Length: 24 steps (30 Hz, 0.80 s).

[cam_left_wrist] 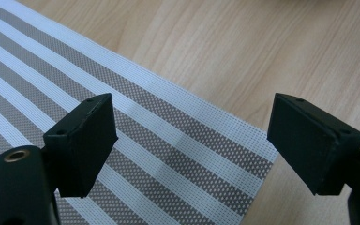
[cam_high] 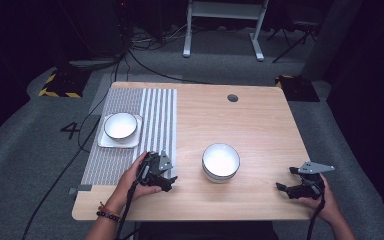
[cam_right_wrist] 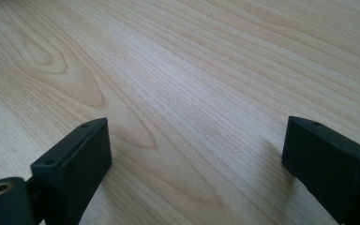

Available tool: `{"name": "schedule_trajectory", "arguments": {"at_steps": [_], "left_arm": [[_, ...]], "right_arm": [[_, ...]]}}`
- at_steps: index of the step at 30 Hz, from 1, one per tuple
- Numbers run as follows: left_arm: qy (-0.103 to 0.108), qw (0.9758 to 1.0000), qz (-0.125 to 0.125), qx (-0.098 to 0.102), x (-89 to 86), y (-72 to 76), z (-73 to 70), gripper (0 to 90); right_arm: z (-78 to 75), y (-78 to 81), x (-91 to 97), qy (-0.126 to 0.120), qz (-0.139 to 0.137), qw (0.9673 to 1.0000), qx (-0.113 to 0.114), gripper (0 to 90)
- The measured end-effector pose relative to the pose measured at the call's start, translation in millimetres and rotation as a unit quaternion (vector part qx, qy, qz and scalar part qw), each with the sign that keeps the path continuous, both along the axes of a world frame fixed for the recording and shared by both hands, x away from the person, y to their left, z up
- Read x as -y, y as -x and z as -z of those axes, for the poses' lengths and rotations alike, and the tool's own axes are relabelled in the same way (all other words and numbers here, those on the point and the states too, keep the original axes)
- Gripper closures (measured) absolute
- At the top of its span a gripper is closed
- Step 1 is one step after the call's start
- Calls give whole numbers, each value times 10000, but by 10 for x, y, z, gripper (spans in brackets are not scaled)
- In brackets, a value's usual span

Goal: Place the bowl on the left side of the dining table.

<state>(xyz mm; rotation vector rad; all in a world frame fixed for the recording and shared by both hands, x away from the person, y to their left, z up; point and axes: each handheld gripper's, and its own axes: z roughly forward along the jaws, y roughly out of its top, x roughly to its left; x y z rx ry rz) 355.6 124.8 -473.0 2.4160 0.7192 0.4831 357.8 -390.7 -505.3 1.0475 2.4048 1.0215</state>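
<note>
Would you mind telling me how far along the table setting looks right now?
Done, apparently: one white bowl sits on a square plate on the striped placemat. In hand: nothing. The left gripper is at the mat's near right corner and the right gripper is over bare wood, both with jaws open and empty. Possibly left: the second bowl stands off the mat on the table, untouched.

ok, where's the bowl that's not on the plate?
In the high view the loose bowl sits on bare wood near the table's middle front, right of the striped mat, between the left gripper and right gripper.
</note>
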Motion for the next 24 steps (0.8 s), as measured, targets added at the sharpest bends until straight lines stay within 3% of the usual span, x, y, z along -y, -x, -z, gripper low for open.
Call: {"name": "schedule_trajectory", "arguments": {"at_steps": [12,18,20,22,24], "left_arm": [[-25,9997,50,-242,-45,82,166,160],[172,9995,-51,-269,-99,113,203,159],[288,9987,-161,-400,-123,137,217,158],[367,9986,-58,-363,-160,129,229,159],[470,9978,-90,-458,-190,143,244,158]], "right_arm": [[0,2,1,-1,1,10000,-1,87],[0,2,1,-1,0,10000,0,87],[0,2,1,-2,1,10000,-1,87],[0,2,1,-1,1,10000,-1,87],[0,2,0,-4,3,10000,0,87]]}}
